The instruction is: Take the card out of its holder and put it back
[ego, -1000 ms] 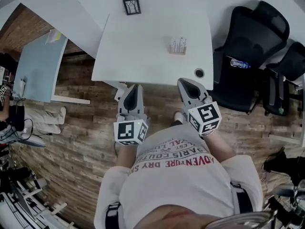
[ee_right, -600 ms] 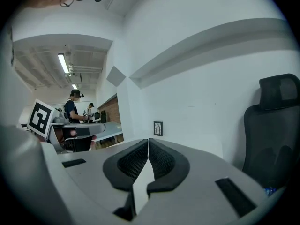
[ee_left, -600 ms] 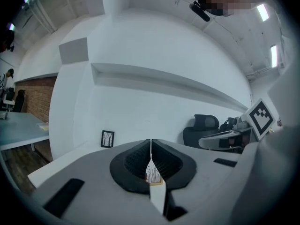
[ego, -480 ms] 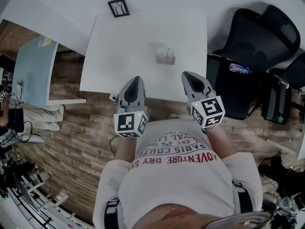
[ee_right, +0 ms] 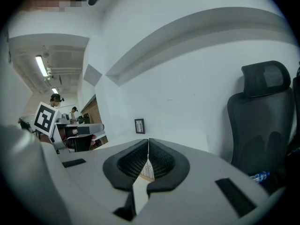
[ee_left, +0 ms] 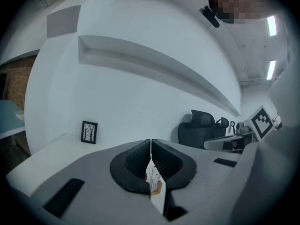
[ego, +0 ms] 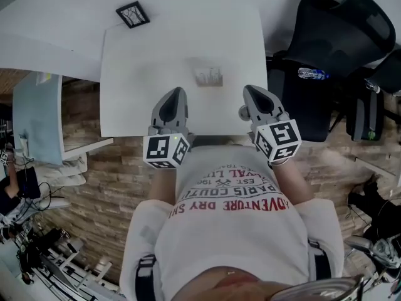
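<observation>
Left gripper (ego: 177,93) and right gripper (ego: 250,92) have advanced toward the card (ego: 208,76), fingers (ee_left: 136,165) closed, empty

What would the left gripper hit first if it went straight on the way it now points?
Most likely the card in its holder on the white table. It shows on the centre line just beyond the shut left gripper, with nothing in between. Depth is unclear.

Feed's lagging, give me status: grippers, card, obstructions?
Left gripper, right gripper: jaws shut, empty. Card in its holder, untouched, ahead between them. Nothing in the way.
</observation>
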